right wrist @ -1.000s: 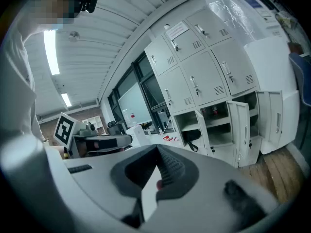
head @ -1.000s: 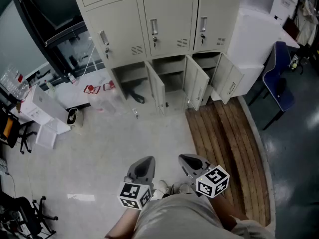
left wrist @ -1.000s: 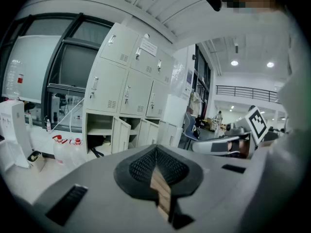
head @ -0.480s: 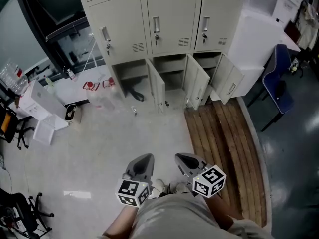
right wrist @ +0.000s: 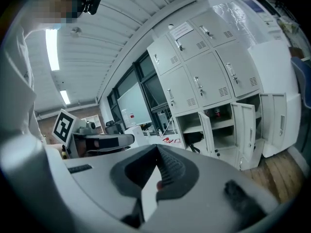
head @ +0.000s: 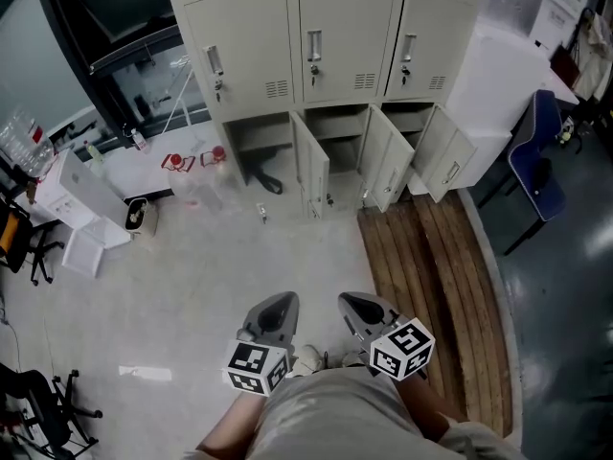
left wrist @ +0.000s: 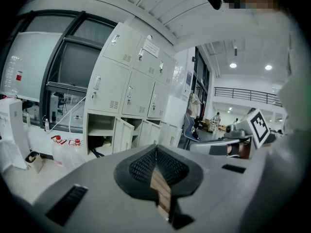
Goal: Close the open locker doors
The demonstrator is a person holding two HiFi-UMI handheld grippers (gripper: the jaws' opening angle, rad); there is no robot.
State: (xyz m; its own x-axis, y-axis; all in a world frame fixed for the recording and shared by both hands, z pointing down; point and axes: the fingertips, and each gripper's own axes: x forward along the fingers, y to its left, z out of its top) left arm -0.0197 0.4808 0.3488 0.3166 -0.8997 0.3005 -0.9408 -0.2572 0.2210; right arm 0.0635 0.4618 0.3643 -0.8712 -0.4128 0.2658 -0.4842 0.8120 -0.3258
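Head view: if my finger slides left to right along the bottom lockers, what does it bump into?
Red-capped jugs, black thing, first open door, second open door, third open door, blue chair.

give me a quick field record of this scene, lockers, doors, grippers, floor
upper doors: all three shut
bottom row: three doors open, left door, middle door, right door
left compartment: black object inside
left gripper: fingers together, empty, well back from the lockers
right gripper: fingers together, empty, beside the left
floor: wooden planks in front of the right-hand doors
task: no door closed yet
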